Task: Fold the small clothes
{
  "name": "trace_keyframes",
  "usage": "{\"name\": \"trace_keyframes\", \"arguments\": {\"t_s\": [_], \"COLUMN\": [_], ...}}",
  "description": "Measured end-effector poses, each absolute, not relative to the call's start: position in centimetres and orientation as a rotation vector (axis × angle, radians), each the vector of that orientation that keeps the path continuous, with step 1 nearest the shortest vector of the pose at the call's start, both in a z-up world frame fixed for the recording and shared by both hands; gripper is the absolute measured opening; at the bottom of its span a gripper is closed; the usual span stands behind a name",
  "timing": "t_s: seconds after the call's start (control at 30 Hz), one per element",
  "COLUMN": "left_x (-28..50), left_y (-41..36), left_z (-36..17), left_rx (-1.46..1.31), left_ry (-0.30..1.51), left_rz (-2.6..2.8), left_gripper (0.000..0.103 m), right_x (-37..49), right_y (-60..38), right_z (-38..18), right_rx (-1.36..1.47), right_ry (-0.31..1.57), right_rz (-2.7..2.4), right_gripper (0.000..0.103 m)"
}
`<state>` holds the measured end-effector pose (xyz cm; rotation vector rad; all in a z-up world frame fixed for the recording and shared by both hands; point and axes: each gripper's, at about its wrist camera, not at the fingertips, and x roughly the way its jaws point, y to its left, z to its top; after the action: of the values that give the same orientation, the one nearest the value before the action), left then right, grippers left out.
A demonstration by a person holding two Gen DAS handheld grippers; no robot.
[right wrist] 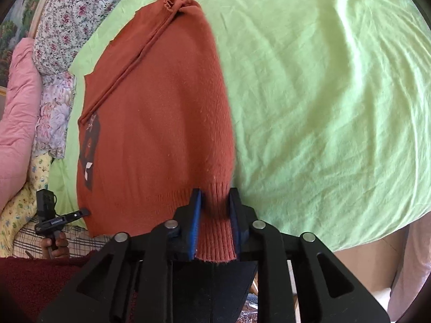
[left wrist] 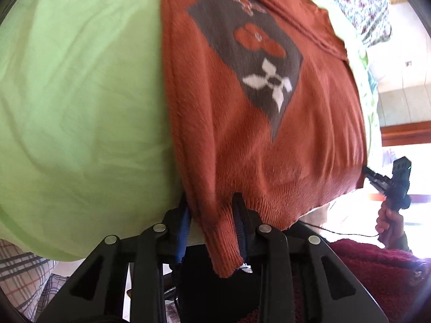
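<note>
A small rust-orange knitted sweater [left wrist: 269, 123] with a grey patch bearing a white flower lies on a light green bedsheet [left wrist: 80, 94]. My left gripper [left wrist: 211, 202] is shut on the sweater's ribbed hem at one bottom corner. In the right wrist view the same sweater [right wrist: 161, 113] lies lengthwise, one sleeve folded across it. My right gripper [right wrist: 215, 196] is shut on the ribbed hem at the other bottom corner. Each gripper shows small at the edge of the other's view: the right one [left wrist: 369, 173], the left one [right wrist: 80, 212].
The green sheet [right wrist: 323, 94] spreads wide to the right of the sweater. Floral bedding [right wrist: 62, 21] and a pink quilt [right wrist: 18, 107] are piled at the far left. A plaid cloth [left wrist: 21, 266] hangs below the bed edge. The person's dark red sleeve [left wrist: 377, 274] is close.
</note>
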<state>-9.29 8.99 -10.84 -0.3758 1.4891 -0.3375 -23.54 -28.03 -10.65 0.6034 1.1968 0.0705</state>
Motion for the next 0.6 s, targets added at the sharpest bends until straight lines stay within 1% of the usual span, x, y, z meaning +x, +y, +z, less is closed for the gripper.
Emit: {"name": "trace_keyframes", "arguments": {"t_s": [0.1, 0.13, 0.17, 0.2, 0.23, 0.33, 0.4, 0.6], "left_x": [-9.3, -9.3, -9.3, -9.4, -9.5, -10.4, -10.7, -9.3], "left_y": [7.8, 7.3, 7.0, 6.7, 6.5, 6.8, 7.7, 10.0], "left_z": [-11.1, -11.0, -10.9, -10.7, -10.4, -9.2, -8.8, -4.9], "left_rx": [-0.329, -0.317, -0.299, -0.293, -0.279, -0.259, -0.302, -0.436], "left_ry": [1.491, 1.489, 1.482, 1.476, 1.457, 1.391, 1.361, 1.229], "left_rz": [-0.368, -0.38, -0.4, -0.417, -0.421, -0.431, -0.431, -0.417], "left_gripper": [0.031, 0.029, 0.013, 0.007, 0.006, 0.005, 0.005, 0.005], "right_x": [-23.6, -23.5, -23.5, -23.4, -23.5, -24.1, -24.3, -24.0], "right_y": [-27.8, -27.5, -27.4, -27.3, -27.4, -28.0, -28.4, -28.7], "right_z": [-10.7, -10.7, -10.7, -10.7, -10.7, -10.3, -10.1, -6.5], "right_rx": [0.6, 0.586, 0.581, 0.574, 0.575, 0.597, 0.628, 0.725], "right_ry": [1.197, 1.198, 1.199, 1.2, 1.205, 1.18, 1.163, 0.995], "right_rz": [0.066, 0.061, 0.061, 0.055, 0.05, 0.042, 0.052, 0.116], "right_gripper": [0.026, 0.026, 0.025, 0.015, 0.008, 0.007, 0.007, 0.007]}}
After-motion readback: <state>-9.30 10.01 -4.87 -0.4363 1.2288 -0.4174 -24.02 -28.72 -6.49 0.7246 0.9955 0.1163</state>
